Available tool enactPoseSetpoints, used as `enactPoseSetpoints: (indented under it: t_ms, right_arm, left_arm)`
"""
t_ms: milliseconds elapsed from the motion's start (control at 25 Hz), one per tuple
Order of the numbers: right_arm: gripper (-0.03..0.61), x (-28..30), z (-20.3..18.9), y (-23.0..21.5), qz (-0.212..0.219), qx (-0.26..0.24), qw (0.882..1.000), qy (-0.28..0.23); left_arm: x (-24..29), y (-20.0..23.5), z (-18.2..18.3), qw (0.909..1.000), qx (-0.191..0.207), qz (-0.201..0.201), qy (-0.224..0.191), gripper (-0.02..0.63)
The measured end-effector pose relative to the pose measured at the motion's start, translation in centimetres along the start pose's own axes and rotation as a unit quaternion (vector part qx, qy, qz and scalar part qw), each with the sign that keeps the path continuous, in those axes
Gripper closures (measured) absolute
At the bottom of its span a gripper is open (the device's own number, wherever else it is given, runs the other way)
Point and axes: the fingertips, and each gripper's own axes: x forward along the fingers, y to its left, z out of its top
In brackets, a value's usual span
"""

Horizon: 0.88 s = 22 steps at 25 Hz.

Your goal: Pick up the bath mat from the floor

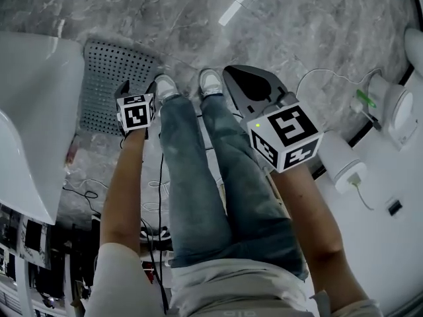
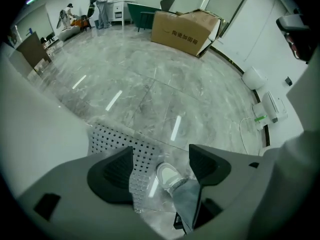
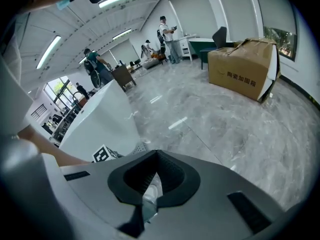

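Observation:
The bath mat (image 1: pixel 109 78) is grey with rows of small holes and lies flat on the marble floor against a white tub. In the left gripper view the bath mat (image 2: pixel 117 140) shows far below, between and past the jaws. My left gripper (image 1: pixel 139 88) hangs above the mat's right edge, well off the floor. The left gripper (image 2: pixel 161 156) is open with nothing between its pads. My right gripper (image 1: pixel 230 72) is held over the person's right leg. The right gripper (image 3: pixel 156 152) is shut with its tips touching, holding nothing.
The person's two white shoes (image 1: pixel 165 84) stand just right of the mat. A white tub (image 1: pixel 26 111) borders the left. White appliances and cables (image 1: pixel 396 107) sit along the right wall. A cardboard box (image 2: pixel 182 31) and several people (image 3: pixel 167 31) are far across the room.

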Motion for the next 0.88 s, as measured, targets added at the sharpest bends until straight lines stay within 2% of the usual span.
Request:
enactPoseSetpoints:
  t_ms: [360, 520, 680, 880]
  right_arm:
    - [0.554, 6.0, -4.7, -2.5, -0.004, 0.007, 1.000, 0.026]
    - [0.554, 7.6, -6.1, -3.1, -0.001, 0.006, 0.999, 0.033]
    - [0.554, 9.1, -7.6, -3.7, 0.003, 0.015, 0.999, 0.037]
    - [0.554, 11.0, -9.5, -4.6, 0.011, 0.018, 0.998, 0.054]
  left_arm:
    - [10.1, 1.3, -3.9, 0.9994, 0.017, 0.011, 0.029, 0.262]
    - [13.4, 0.5, -5.2, 0.9973, 0.052, 0.007, 0.052, 0.259]
    - [16.7, 1.0, -6.6, 0.9944, 0.080, 0.025, 0.064, 0.258]
    - [20.3, 2.3, -7.7, 0.9928, 0.082, 0.045, 0.076, 0.256]
